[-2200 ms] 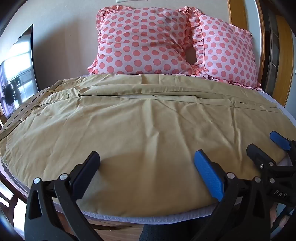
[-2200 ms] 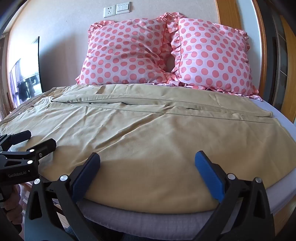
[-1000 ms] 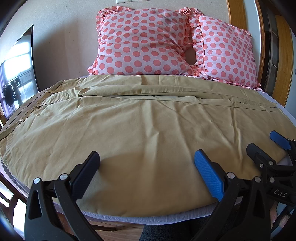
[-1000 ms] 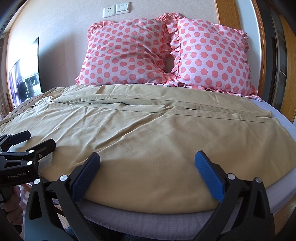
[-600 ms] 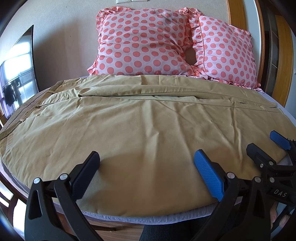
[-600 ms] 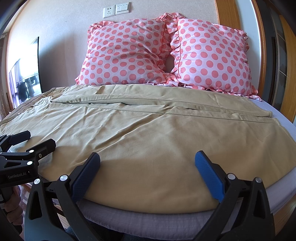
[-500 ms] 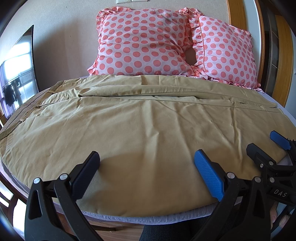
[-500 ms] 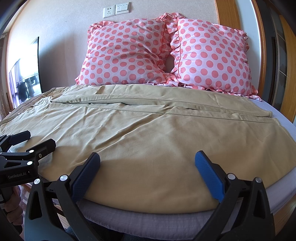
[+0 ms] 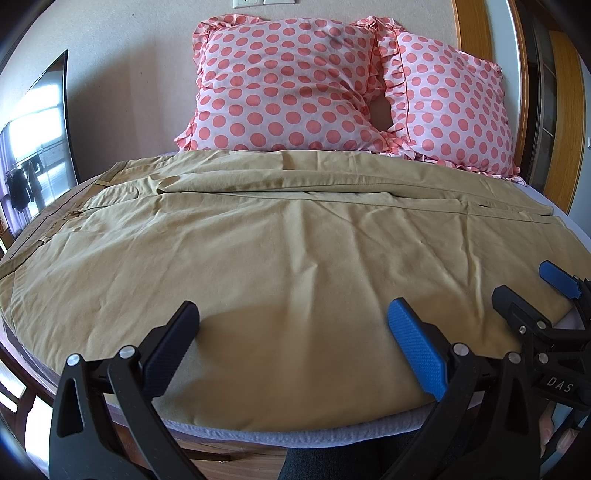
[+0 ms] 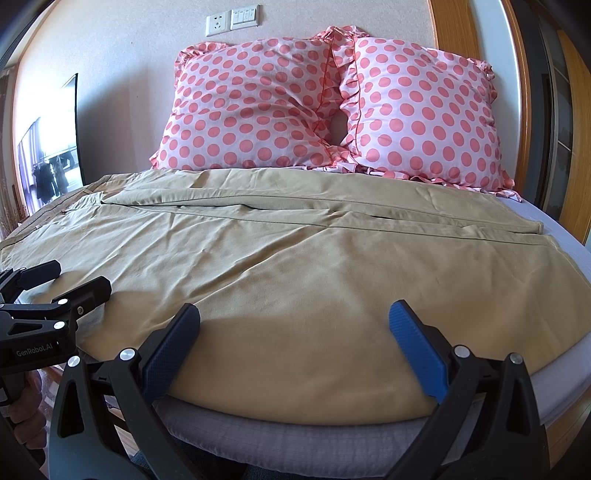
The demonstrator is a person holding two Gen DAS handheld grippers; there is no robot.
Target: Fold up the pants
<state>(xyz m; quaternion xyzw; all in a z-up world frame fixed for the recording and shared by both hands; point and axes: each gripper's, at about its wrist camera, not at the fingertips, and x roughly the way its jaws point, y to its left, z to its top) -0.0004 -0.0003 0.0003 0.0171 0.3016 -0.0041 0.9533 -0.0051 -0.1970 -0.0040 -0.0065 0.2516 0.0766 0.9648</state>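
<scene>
Left wrist view: the left gripper (image 9: pixel 291 332) hovers with its jaws spread wide and nothing between them, poised over the near hem of the tan cotton pants (image 9: pixel 280 251). The pants lie spread flat across the bed, waistband toward the left, legs running to the right, one leg laid alongside the other with a long seam between them. A grey-lilac fitted sheet (image 9: pixel 295 432) shows as a strip under the near edge of the cloth. Behind the pants, two pink pillows with coral polka dots and ruffled edges (image 9: pixel 280 88) lean against the beige wall, just touching the far edge of the fabric. A dark-framed wall mirror (image 9: pixel 37 136) stands at the left.

From the right wrist view, the right gripper (image 10: pixel 295 332) is likewise wide open and empty, near the front edge of the pants. A white socket and switch plate (image 10: pixel 232 20) sits on the wall above the pillows, and a wooden door frame (image 10: pixel 576 122) rises at the right.
</scene>
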